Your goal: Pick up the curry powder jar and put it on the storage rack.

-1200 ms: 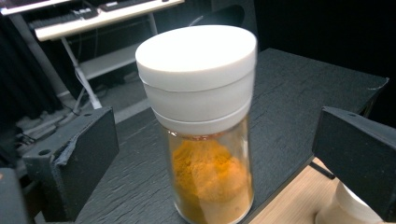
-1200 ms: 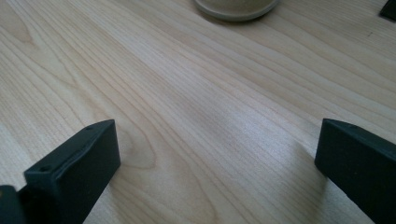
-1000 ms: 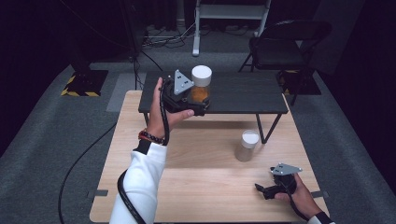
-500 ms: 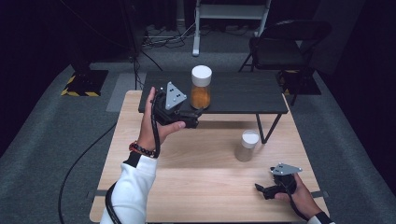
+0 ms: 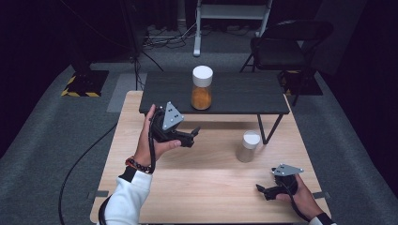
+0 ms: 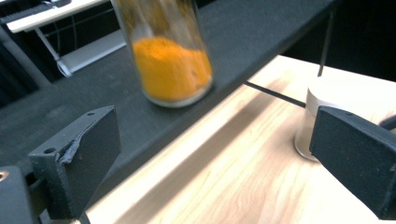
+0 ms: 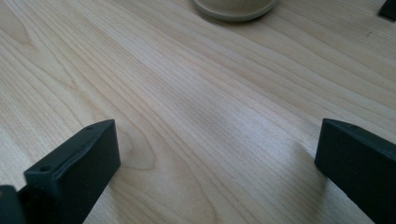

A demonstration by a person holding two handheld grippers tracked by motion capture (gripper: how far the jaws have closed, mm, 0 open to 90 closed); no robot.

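Worktop [image 5: 206, 187]: pale wood, bare between the two grippers; grey carpet around it.
Black shelf [image 5: 234, 96]: a low dark riser standing at the worktop's 12 o'clock edge on thin black legs; one leg comes down just at 1 o'clock of the pale jar.
Folding chair [image 5: 281, 47]: on the floor beyond the shelf, at 1 o'clock.
Orange-powder jar [image 5: 202, 88]: white-capped, upright on the shelf, roughly half full; in the left gripper view it stands at 11 o'clock, blurred, on the shelf's front edge.
Pale jar [image 5: 247, 146]: white-capped, upright on the worktop below the shelf's front edge, between the two grippers; it shows partly behind one jaw in the left gripper view.
Left gripper [image 5: 191, 137]: held in the air at 7 o'clock of the orange-powder jar, apart from it, jaws spread wide with nothing between them.
Right gripper [image 5: 261, 190]: low at the worktop's 5 o'clock corner, jaws spread over bare wood, the pale jar's base at 12 o'clock ahead.
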